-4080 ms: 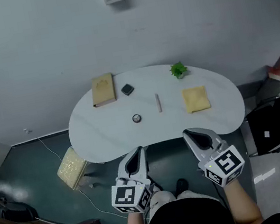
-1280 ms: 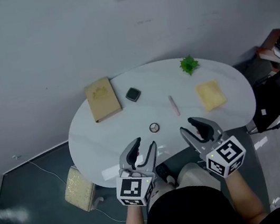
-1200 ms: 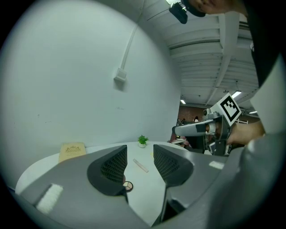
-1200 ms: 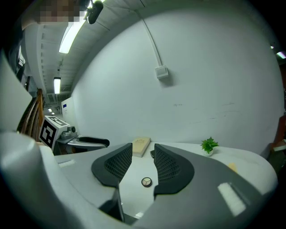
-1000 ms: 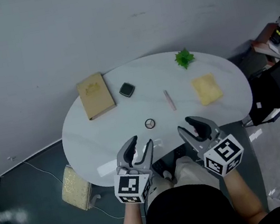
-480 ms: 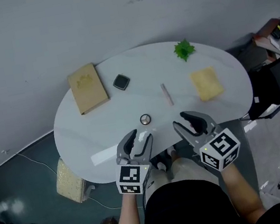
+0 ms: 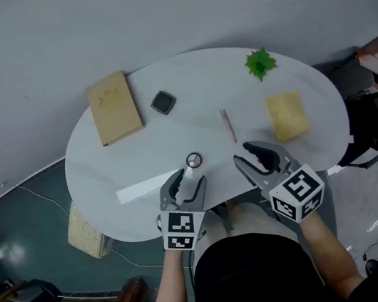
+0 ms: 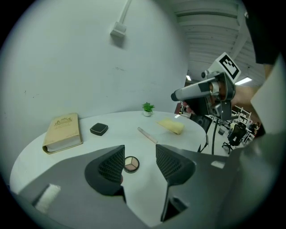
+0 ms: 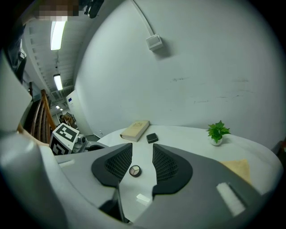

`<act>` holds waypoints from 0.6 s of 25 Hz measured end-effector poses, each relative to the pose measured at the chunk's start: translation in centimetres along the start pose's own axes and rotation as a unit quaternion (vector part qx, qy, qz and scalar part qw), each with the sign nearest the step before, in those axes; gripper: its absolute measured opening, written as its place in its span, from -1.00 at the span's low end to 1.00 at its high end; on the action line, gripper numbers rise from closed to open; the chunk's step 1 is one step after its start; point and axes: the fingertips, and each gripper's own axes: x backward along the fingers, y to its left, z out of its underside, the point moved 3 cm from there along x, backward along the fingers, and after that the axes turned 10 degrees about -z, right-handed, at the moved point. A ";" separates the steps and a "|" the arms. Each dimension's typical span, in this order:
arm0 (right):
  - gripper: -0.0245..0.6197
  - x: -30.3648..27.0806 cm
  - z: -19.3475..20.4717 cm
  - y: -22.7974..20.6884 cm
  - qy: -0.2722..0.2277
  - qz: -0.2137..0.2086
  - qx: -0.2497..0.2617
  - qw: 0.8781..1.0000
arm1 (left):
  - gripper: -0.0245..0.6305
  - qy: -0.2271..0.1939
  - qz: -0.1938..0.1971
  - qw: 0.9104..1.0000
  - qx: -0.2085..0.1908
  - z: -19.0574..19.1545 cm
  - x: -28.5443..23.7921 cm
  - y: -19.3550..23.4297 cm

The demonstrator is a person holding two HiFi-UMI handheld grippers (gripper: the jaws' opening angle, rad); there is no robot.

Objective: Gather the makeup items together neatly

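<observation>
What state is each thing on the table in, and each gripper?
Round palette: lying flat, shades showing.
Black compact: closed.
Slim stick: lying flat.
Book: closed, lying flat.
Yellow cloth: lying flat.
Potted plant: upright.
Left gripper: open, empty, jaws have just been opening.
Right gripper: open, empty.

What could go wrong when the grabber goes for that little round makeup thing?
1. The left gripper has just been opening its jaws, and nothing is between them. It points at the round makeup pan, which lies flat and low on the smooth table. The jaws might shove it along instead of gripping it.
2. The pink stick lies loose just beyond the pan. A pushed pan could bump it and probably send it rolling.
</observation>
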 end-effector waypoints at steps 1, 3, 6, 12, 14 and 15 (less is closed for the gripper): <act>-0.49 -0.2 0.1 -0.5 0.004 -0.004 0.001 1.000 | -0.26 0.007 -0.004 1.000 0.001 0.4 -0.5 0.0; -0.49 -0.5 0.2 -1.4 0.013 -0.012 0.002 1.000 | -0.25 0.021 -0.011 1.000 0.005 1.0 -1.6 0.0; -0.49 -1.1 0.4 -2.7 0.025 -0.025 0.003 0.999 | -0.24 0.038 -0.024 0.999 0.010 1.9 -3.0 0.1; -0.49 -2.1 1.0 -5.0 0.042 -0.051 0.011 0.998 | -0.21 0.063 -0.053 0.997 0.006 3.3 -5.7 0.4; -0.49 -2.2 1.2 -5.4 0.044 -0.058 0.013 0.997 | -0.20 0.065 -0.060 0.996 0.005 4.0 -6.3 0.4; -0.49 -2.2 1.3 -5.7 0.046 -0.061 0.014 0.997 | -0.19 0.066 -0.063 0.996 0.005 4.2 -6.6 0.3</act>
